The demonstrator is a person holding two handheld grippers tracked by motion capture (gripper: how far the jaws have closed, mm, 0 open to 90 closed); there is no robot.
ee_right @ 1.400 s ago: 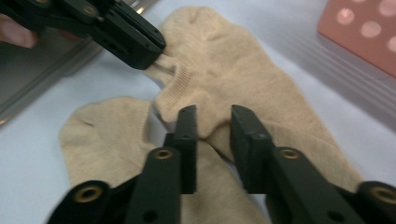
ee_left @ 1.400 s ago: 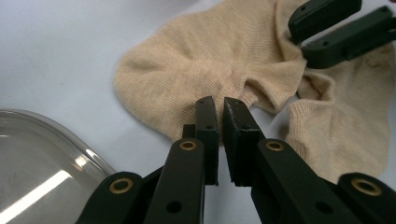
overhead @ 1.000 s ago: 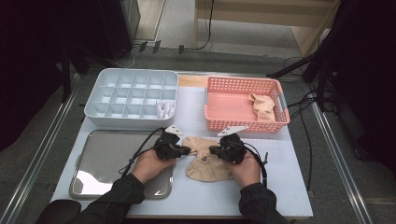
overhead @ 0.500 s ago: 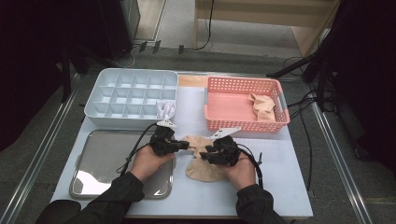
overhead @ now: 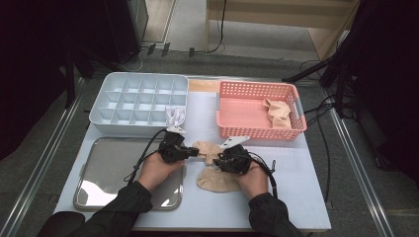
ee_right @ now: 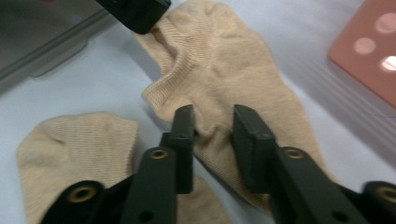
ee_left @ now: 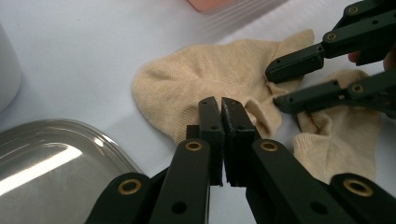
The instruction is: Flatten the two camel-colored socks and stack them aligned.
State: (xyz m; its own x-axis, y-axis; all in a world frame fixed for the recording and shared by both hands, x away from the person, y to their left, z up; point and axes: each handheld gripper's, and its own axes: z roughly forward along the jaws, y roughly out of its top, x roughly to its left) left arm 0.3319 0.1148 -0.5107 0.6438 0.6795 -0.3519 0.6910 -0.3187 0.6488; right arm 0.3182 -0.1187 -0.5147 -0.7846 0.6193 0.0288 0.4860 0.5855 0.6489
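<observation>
Left claw [ee_left: 222, 116] pinching sock [ee_left: 205, 79] edge (tray [ee_left: 51, 158] close), right claw [ee_right: 214, 128] parted

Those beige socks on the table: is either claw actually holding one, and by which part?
The left claw is shut at the edge of the sock, though any pinched fabric is hidden. The right claw is open, straddling a fold, not gripping.

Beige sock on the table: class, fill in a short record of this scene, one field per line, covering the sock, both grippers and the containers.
Sock: beige sock lying crumpled on the white table
Left gripper: jaws shut at the sock's edge
Right gripper: jaws open over a fold of the sock
Basket: pink basket holding another beige sock
Organizer: white compartment tray
Metal tray: beside the sock
</observation>
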